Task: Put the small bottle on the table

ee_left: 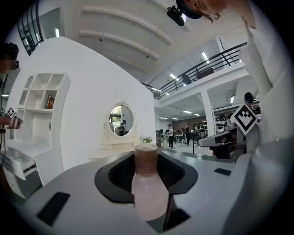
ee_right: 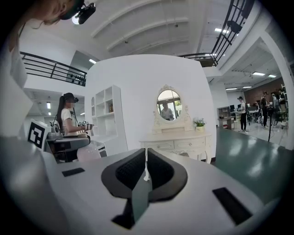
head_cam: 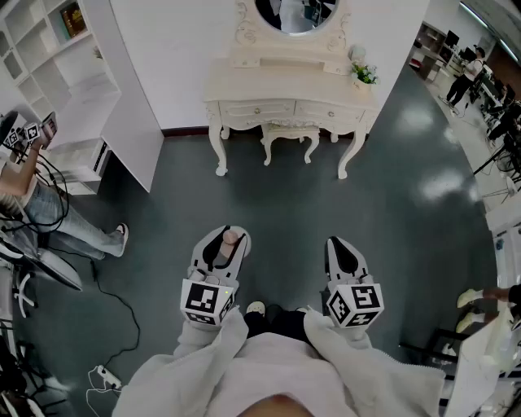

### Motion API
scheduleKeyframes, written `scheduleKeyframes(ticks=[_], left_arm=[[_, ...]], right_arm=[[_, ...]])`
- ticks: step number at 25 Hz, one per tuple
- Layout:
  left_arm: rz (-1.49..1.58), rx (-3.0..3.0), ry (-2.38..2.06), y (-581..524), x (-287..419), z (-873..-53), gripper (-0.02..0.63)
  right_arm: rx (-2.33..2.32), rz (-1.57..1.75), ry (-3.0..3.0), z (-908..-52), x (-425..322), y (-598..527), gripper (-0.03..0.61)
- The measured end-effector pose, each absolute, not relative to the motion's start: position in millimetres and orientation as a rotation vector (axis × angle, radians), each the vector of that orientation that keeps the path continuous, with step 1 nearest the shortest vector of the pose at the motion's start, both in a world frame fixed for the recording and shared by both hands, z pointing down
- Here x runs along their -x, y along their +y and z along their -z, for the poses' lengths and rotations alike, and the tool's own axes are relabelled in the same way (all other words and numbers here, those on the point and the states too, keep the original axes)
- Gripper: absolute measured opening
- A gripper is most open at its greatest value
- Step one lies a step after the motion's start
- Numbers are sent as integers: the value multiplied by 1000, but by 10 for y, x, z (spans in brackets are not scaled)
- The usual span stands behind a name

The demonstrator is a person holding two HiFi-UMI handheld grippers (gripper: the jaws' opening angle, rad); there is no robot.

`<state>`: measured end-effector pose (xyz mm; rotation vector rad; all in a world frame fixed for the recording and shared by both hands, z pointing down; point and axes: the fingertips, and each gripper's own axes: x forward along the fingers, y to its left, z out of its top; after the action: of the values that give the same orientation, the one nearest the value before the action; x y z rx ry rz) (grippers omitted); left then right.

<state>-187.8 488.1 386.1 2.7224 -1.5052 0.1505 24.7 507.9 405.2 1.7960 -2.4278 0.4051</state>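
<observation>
Pale pink w/ a brownish top, the small bottle (ee_left: pixel 148 188) stands upright btw. the pads of my left tongs (ee_left: pixel 147 160), which grip it on both sides. In the head view I see the left tongs (head_cam: pixel 225 238) hold it above the dark floor (head_cam: pixel 407 212), so it is not on the table. My right tongs (ee_right: pixel 146 161) are closed, pads together, nothing btw. them. They are beside the left ones, a bit apart. Both point toward the cream table (head_cam: pixel 277 85), which is well ahead of me at the white wall. It has a stool (head_cam: pixel 290 134) under it, an oval mirror (head_cam: pixel 297 12) on top and a small plant (head_cam: pixel 363 75) at its right end. A white shelf unit (head_cam: pixel 81 98) is at left, and a person (head_cam: pixel 37 208) stands near it.
</observation>
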Motion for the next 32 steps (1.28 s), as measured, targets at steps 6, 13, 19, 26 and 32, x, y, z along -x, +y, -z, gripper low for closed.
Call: scheduleKeyframes(ticks=[6,13,19,26,32], left_arm=[[-127,-2712,-1497,4818,2026,-3870,155],[-144,-2732,-1460,4787,2202,-3881,155],[-155,-2719,-1451,4744,2317,-3949,155],[-152,-2686,-1473,4565,2378,-4000,155],[-159,-2655,-1509,4284,2356,-4038,155]], right_arm=[[-1781,-420,-2465,-4025,-50,4975,40],[-1812,-462,-2444,-4084,146,4942,40],[-1809,-470,-2449,-4091,262,4899,40],[-1769,-493,-2444,-4158,316,4710,40],[-1716,-519,-2463,-4227,306,4376,40]])
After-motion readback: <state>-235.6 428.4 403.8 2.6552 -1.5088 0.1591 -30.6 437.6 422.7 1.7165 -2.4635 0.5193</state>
